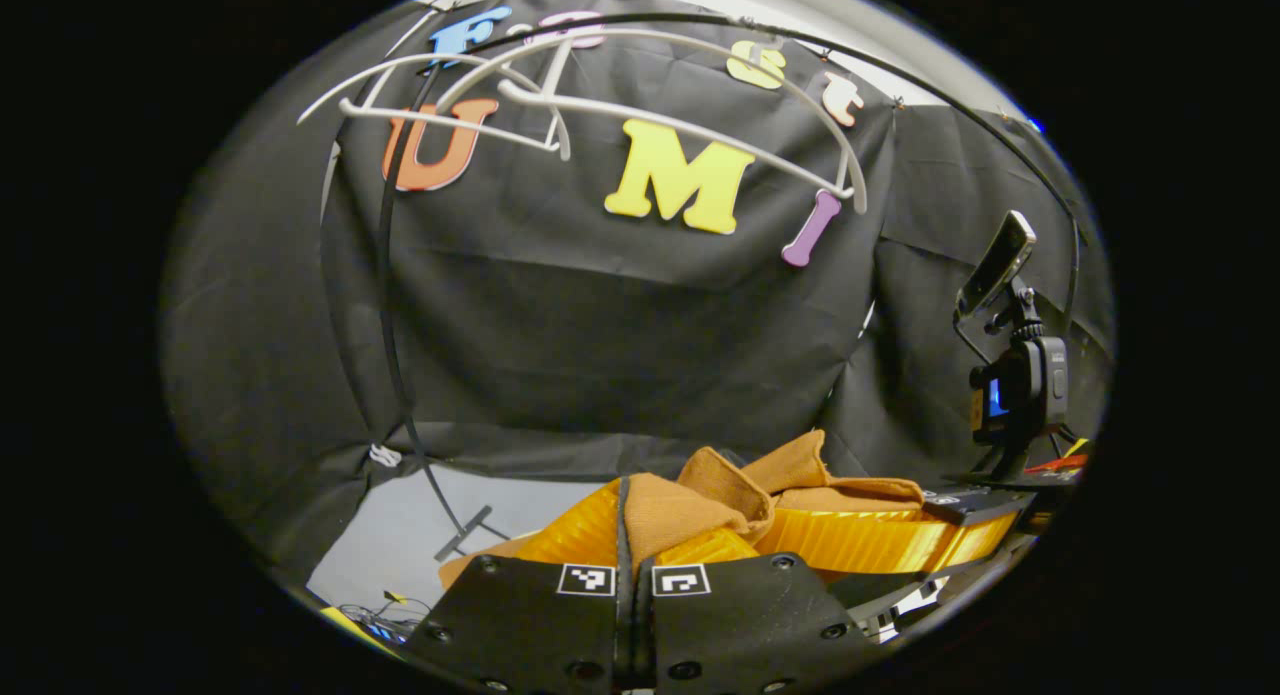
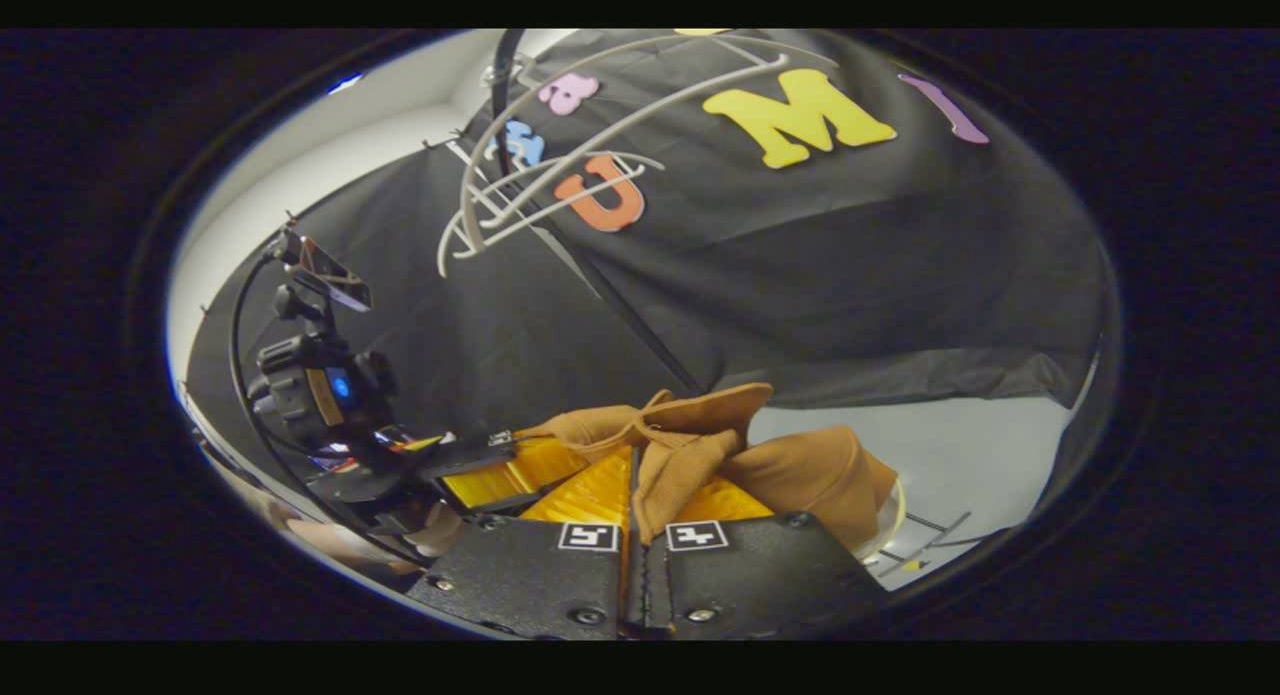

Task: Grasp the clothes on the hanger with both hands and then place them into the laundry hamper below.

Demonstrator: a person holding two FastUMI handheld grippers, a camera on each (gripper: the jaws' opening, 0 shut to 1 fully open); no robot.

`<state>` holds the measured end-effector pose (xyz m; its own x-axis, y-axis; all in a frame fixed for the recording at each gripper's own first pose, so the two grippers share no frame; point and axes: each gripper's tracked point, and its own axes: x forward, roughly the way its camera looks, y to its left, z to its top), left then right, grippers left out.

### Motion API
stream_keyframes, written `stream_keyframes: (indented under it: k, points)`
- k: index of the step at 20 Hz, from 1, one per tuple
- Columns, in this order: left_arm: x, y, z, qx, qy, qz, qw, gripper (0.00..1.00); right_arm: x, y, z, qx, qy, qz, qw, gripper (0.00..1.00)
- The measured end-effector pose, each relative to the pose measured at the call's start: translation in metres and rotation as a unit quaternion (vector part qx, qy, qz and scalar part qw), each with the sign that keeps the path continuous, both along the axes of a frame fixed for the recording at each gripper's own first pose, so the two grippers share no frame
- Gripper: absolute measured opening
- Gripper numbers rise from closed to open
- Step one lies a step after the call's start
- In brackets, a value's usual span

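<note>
Both grippers sit low and side by side, aimed up toward the bare white hangers [image 1: 600, 115] on the black rail above. The left gripper [image 1: 634, 535] has its fingers pressed together, pinching a fold of the tan garment [image 1: 730, 490]. In the right gripper view, the right gripper [image 2: 640, 520] is likewise clamped on the cloth, which bunches between the two tools, clear of the hangers; the hamper cannot be made out.

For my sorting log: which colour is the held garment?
Tan-brown garment; best in right gripper view.
</note>
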<state>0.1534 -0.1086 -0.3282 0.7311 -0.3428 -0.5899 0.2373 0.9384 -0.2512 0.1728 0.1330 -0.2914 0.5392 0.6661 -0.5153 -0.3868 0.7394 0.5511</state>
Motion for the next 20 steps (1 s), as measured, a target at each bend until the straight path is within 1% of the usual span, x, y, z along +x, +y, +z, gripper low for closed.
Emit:
stream_keyframes:
  k: [2,4,8,11,14,18,20]
  points:
    - [-0.008,-0.002,-0.027,0.002,0.027,-0.002,1.000,0.00,-0.003,-0.005,-0.033,-0.034,0.034,-0.011,0.999,0.05]
    - [-0.022,-0.001,-0.051,0.005,0.056,-0.004,0.998,0.00,-0.012,-0.010,-0.062,-0.056,0.065,-0.020,0.996,0.05]
    - [-0.053,0.005,-0.109,0.019,0.119,-0.003,0.993,0.00,-0.030,-0.005,-0.111,-0.103,0.116,-0.018,0.988,0.05]
    - [-0.075,0.011,-0.142,0.038,0.156,-0.010,0.987,0.00,-0.046,0.004,-0.130,-0.140,0.153,-0.015,0.978,0.04]
    - [-0.094,0.018,-0.158,0.053,0.185,-0.013,0.981,0.00,-0.048,0.003,-0.133,-0.163,0.180,-0.018,0.970,0.05]
    - [-0.092,0.023,-0.153,0.065,0.189,-0.010,0.980,0.00,-0.046,0.002,-0.135,-0.177,0.173,-0.020,0.969,0.04]
    - [-0.092,0.027,-0.158,0.076,0.192,-0.007,0.978,0.00,-0.045,0.000,-0.136,-0.181,0.166,-0.026,0.969,0.05]
